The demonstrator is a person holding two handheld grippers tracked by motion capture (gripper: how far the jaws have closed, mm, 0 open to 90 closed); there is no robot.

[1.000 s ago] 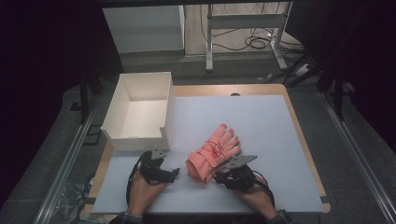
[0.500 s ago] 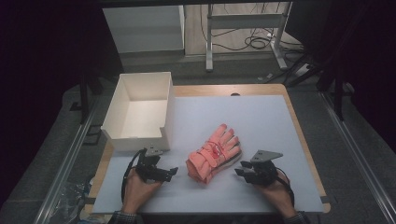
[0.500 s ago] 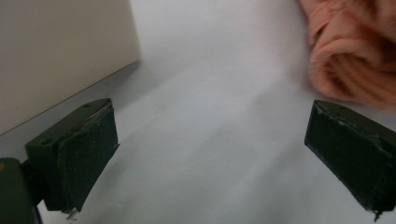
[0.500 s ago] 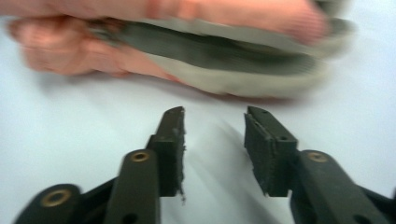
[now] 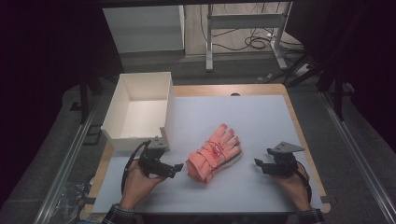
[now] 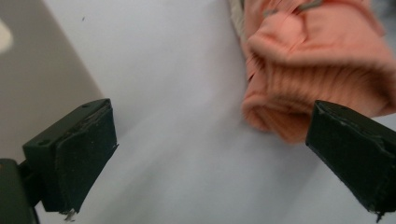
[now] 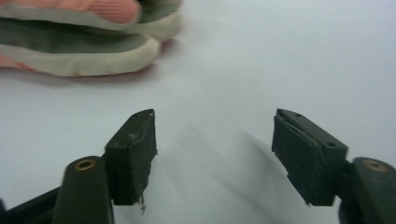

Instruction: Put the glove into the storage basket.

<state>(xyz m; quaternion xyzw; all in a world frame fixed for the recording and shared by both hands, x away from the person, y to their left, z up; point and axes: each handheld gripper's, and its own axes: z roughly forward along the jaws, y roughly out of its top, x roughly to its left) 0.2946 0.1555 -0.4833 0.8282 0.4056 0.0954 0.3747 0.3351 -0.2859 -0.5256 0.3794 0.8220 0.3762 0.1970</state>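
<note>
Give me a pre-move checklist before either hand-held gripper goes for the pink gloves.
1. Left hand-held gripper open: ok, jaws spread wide in the left gripper view.
2. Right hand-held gripper open: ok, jaws apart with nothing between them.
3. Pink gloves free of both grippers: ok, they lie stacked on the white mat, untouched.
4. Left hand-held gripper lined up with the cuff: ok, cuff end just ahead of its jaws.
5. White box ready to take something: ok, open-topped, interior looks bare.
6. Gloves joined together: cannot tell.
</note>
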